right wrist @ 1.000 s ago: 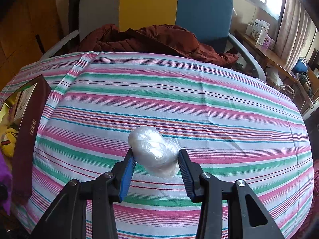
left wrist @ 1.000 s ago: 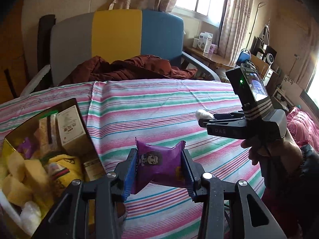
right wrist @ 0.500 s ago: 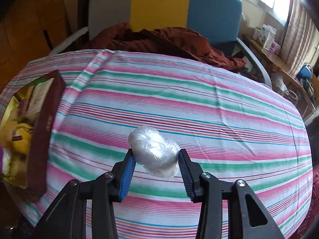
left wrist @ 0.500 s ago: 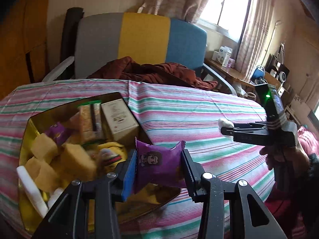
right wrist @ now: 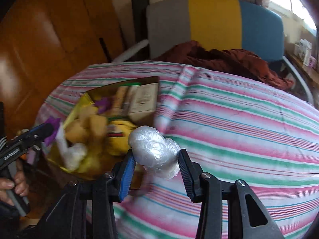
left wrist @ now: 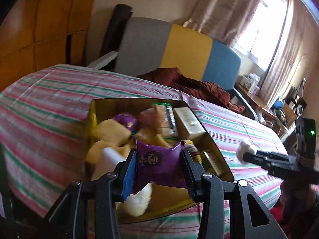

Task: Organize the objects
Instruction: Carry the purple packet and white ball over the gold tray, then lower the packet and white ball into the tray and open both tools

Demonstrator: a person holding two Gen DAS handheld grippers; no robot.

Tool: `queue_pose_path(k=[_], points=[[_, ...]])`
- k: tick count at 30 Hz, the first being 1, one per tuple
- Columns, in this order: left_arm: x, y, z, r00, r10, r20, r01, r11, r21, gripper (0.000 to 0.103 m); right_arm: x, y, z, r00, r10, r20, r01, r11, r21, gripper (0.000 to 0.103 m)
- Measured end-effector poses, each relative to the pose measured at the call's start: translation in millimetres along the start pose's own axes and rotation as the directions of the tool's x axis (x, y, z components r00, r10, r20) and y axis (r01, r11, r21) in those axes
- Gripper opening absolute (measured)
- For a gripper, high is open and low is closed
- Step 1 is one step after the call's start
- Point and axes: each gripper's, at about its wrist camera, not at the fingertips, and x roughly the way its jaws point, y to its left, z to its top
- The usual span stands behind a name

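Purple packet [left wrist: 157, 166], clamped in the left claw [left wrist: 159, 171], hangs over the full gold box [left wrist: 217, 151]; right claw [right wrist: 156, 164] grips a plastic-wrapped ball [right wrist: 154, 152] beside it. Either could slide off the heaped contents.

My left gripper [left wrist: 159, 163] points steeply downward, its 2 jaws clamped on a purple packet [left wrist: 158, 164] pinched upright between the blue pads. My right gripper [right wrist: 155, 159] also tilts down, its jaws pressed against both sides of a clear plastic-wrapped bundle [right wrist: 154, 152]. In the right wrist view, my left hand [right wrist: 14, 185] shows at the frame's left edge, fingers curled around the handle.
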Motion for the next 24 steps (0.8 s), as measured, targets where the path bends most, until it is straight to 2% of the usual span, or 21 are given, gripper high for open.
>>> queue_pose_path(k=[8,17,24], points=[[-13,8,-5,0.999,-0.033,0.024,0.033,0.999,-0.019,0.044,17,45,-8,0.996,0.090,-0.017,-0.091,0.995,-0.034,0.044],[-4,5,7,0.998,-0.066,0.024,0.066,0.997,-0.036,0.044,35,53,-12,0.994,0.094,-0.051,-0.096,0.995,-0.034,0.044],[10,-6,30,0.996,-0.077,0.048,0.077,0.997,0.000,0.044,42,58,-9,0.995,0.087,-0.058,-0.090,0.995,-0.051,0.044]])
